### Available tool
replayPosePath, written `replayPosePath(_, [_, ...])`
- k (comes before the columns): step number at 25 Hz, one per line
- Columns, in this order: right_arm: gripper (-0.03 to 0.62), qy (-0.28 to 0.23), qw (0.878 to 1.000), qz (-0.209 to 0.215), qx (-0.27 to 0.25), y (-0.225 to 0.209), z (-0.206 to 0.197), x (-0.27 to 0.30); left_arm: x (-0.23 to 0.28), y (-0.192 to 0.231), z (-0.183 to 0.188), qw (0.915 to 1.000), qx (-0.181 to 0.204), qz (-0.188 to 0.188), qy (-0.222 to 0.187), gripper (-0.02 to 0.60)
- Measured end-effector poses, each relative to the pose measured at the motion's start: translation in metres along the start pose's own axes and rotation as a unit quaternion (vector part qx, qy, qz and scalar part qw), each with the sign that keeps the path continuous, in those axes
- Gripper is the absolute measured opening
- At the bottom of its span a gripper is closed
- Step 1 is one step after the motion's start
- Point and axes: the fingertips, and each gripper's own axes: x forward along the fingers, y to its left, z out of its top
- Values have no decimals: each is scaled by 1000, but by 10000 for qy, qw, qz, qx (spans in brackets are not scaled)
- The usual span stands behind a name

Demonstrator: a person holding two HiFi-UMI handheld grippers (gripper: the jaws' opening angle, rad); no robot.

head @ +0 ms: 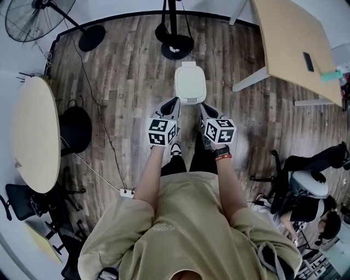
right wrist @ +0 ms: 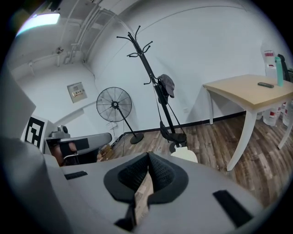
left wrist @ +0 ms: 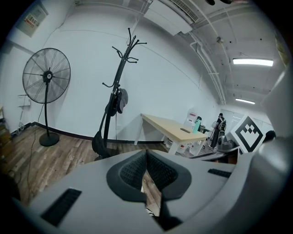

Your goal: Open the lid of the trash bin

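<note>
One trash bin (head: 190, 83), one left gripper (head: 175, 101), one right gripper (head: 201, 108), one pedestal fan (head: 33, 16), one coat stand (left wrist: 119, 87), one round surface (head: 35, 134), one rectangular surface (head: 290, 38).

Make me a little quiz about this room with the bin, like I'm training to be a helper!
1. True or false: the trash bin lid is already open.
2. Pick one: what stands on the floor just beyond the trash bin, away from the person? A) coat stand B) fridge C) bicycle
3. Fill in: the left hand-held gripper and the right hand-held gripper both have their jaws ____, holding nothing.

Key: 1 false; 2 A; 3 shut.
</note>
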Motion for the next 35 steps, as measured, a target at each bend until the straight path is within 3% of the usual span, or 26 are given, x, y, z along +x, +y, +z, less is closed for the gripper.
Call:
replayPosePath(16, [15,992,9949,5,157,-65,-63,97,81,33,-73,9976,-169,-84,661,25])
replayPosePath(28, [15,1857,9826,31,-73,-114,-124,172,126,62,-127,9975,-125,-177,672,25])
replayPosePath(35, [15,2245,9744,-28,-119,-141,-153,212,159,83,-163,9966,-295,-275,724,25])
